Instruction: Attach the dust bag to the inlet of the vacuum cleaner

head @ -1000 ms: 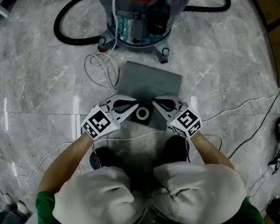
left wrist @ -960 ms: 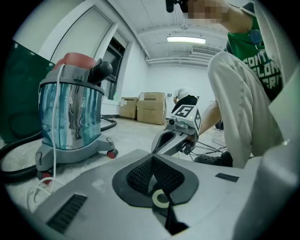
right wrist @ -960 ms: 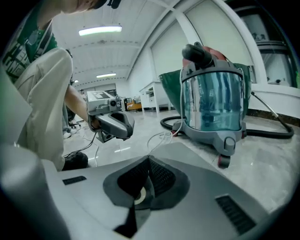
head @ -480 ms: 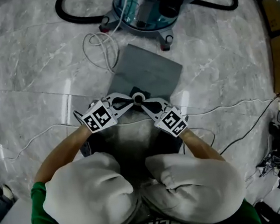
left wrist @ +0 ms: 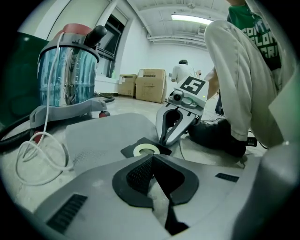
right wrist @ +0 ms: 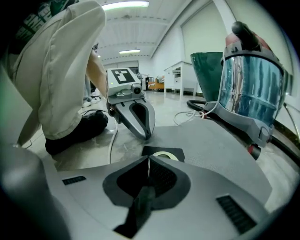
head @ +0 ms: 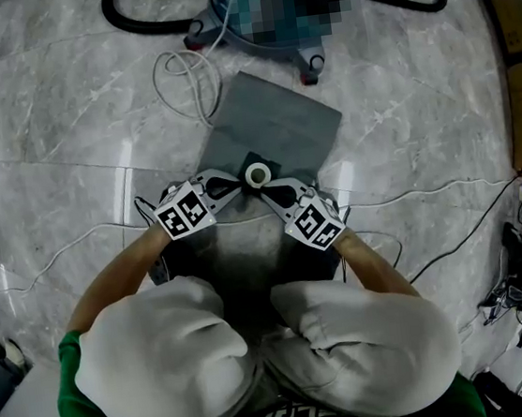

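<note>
Lying flat, dust bag collar sits just before both jaws.

Bare floor leftward; white cord and vacuum cleaner ahead.

The floor is pale grey marble with darker veins and white glare streaks. On it lies the mid-grey dust bag, its collar black around a whitish ring. The vacuum cleaner has a see-through blue-green tank, a red lid, a grey base and a red wheel; its hose is black, its cord white. The left gripper and right gripper are light grey with black pads, their cubes checked black and white. The trousers are off-white, the shirt green, the boxes brown.
</note>
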A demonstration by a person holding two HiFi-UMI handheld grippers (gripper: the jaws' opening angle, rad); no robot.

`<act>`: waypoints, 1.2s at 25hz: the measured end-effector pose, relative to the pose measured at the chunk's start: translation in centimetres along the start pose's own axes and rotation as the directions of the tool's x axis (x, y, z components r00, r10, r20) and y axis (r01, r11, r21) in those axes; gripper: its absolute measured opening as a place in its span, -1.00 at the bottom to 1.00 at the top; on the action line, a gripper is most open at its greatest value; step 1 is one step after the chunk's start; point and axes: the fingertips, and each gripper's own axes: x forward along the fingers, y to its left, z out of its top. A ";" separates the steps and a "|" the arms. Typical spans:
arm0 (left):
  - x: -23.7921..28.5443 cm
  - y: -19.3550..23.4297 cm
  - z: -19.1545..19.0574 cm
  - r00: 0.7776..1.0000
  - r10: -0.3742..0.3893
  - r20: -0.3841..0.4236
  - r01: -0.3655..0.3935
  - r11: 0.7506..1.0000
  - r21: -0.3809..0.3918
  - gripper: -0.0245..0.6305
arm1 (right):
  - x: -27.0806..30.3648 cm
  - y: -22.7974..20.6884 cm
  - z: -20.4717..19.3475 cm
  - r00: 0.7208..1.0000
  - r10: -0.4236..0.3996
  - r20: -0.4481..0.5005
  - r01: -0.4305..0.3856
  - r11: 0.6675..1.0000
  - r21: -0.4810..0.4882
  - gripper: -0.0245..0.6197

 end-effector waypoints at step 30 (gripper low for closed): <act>-2.1 5.0 5.1 0.998 0.037 0.049 -0.041 0.997 0.071 -0.91 | -3.7 -4.2 3.5 0.968 -0.247 0.038 0.250 0.963 -0.100 -0.57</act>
